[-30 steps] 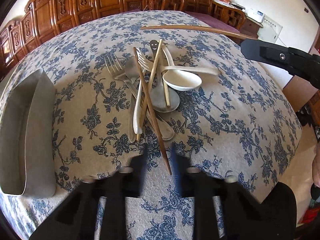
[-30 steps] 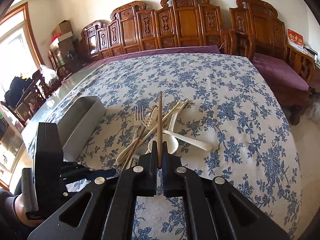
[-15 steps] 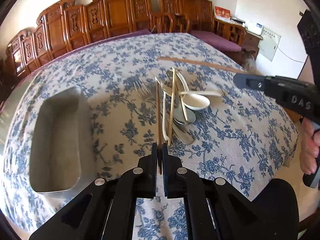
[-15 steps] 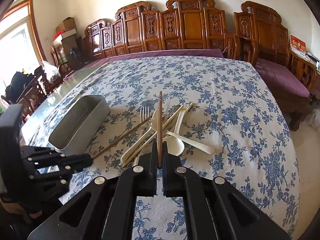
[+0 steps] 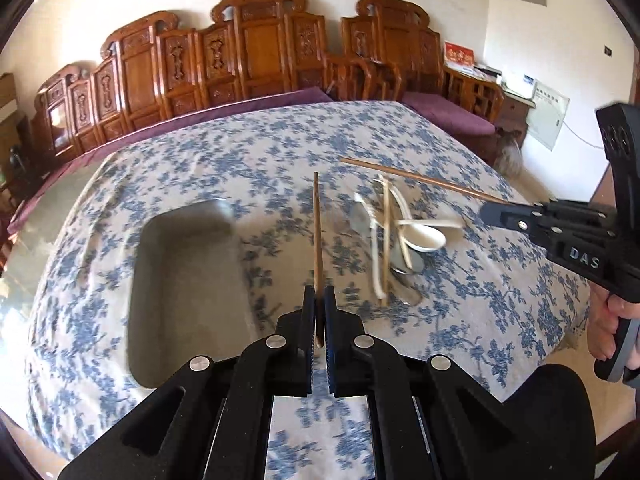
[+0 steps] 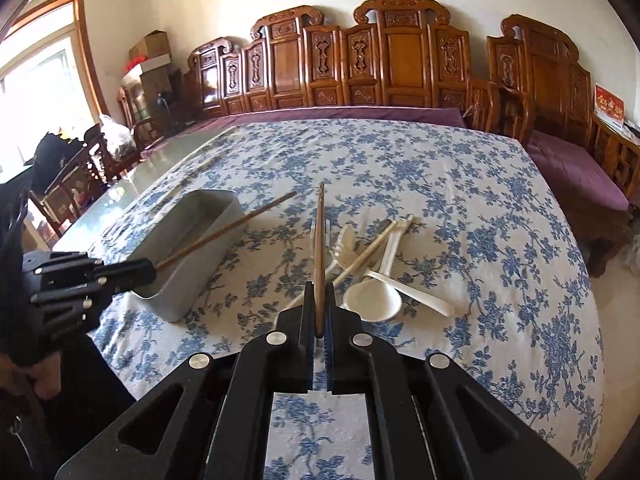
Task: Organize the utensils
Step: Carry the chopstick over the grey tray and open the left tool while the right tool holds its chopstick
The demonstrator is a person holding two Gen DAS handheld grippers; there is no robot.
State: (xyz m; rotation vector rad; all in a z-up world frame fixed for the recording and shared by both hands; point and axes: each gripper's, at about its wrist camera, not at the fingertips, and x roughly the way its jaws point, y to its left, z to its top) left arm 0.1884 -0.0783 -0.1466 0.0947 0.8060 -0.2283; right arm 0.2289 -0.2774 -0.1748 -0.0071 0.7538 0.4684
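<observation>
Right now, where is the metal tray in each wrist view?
Left wrist: metal tray lies left of centre, beside the left gripper's chopstick.
Right wrist: metal tray lies left of centre, beyond the left gripper.
Shared landmark: white soup spoon.

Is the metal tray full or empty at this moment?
Empty: the metal tray shows only its bare grey floor; the other utensils lie beside it on the cloth.
</observation>
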